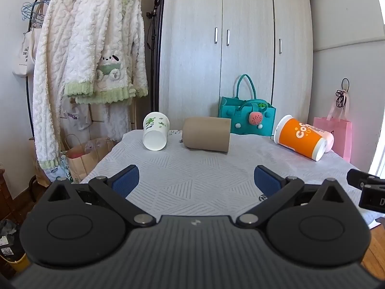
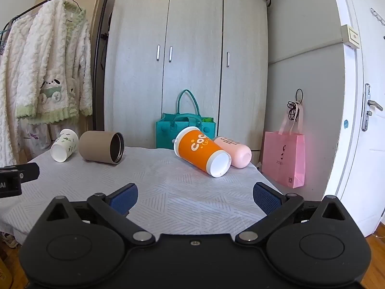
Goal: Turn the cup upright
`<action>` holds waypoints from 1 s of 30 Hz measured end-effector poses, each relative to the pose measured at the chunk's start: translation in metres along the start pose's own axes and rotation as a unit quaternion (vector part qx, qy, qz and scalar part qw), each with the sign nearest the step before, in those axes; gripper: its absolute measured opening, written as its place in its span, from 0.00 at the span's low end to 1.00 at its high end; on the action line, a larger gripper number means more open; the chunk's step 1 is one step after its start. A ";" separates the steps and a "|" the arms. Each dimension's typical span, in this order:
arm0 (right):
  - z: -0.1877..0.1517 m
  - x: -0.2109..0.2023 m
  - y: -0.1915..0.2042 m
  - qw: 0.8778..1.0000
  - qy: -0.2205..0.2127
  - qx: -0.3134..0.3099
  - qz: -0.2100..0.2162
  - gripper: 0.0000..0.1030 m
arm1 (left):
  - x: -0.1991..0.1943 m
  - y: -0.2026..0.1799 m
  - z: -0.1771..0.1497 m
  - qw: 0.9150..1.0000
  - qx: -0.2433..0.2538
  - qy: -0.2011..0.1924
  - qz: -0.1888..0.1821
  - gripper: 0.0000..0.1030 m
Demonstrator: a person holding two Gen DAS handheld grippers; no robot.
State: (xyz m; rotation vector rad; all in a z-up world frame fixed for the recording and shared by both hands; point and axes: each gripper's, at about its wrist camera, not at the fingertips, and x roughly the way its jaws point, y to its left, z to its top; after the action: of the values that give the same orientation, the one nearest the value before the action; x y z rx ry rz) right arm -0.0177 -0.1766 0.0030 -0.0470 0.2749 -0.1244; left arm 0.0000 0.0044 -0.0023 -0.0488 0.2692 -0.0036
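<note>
Several cups lie on their sides at the far end of a table with a grey patterned cloth (image 1: 192, 180). From the left: a white cup with green prints (image 1: 156, 134) (image 2: 64, 148), a tan cylinder cup (image 1: 207, 134) (image 2: 102, 147), an orange cup (image 1: 300, 137) (image 2: 202, 154) and a pink cup (image 1: 329, 139) (image 2: 234, 151) behind it. My left gripper (image 1: 196, 180) is open and empty over the near part of the table. My right gripper (image 2: 195, 198) is open and empty, near the front right, short of the orange cup.
A teal felt bag (image 1: 246, 115) stands behind the table against a grey wardrobe (image 1: 228, 48). A pink paper bag (image 2: 284, 159) hangs at the right. A rack of fluffy white robes (image 1: 84, 60) stands left. A white door (image 2: 361, 96) is at the right.
</note>
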 end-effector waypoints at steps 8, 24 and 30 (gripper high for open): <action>0.000 0.003 0.002 1.000 0.003 -0.004 -0.004 1.00 | 0.005 0.007 -0.003 1.000 -0.007 0.007 0.007 1.00; -0.003 0.003 0.005 1.000 0.004 -0.015 -0.006 1.00 | 0.003 0.014 -0.004 1.000 -0.010 -0.010 -0.007 1.00; -0.003 0.004 0.006 1.000 0.008 -0.020 -0.007 1.00 | 0.001 0.019 -0.004 0.998 -0.032 -0.003 -0.049 1.00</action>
State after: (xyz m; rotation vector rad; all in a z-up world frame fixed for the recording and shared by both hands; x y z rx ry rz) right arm -0.0138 -0.1710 -0.0016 -0.0883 0.2937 -0.1335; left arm -0.0005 0.0237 -0.0073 -0.1262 0.2605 -0.0929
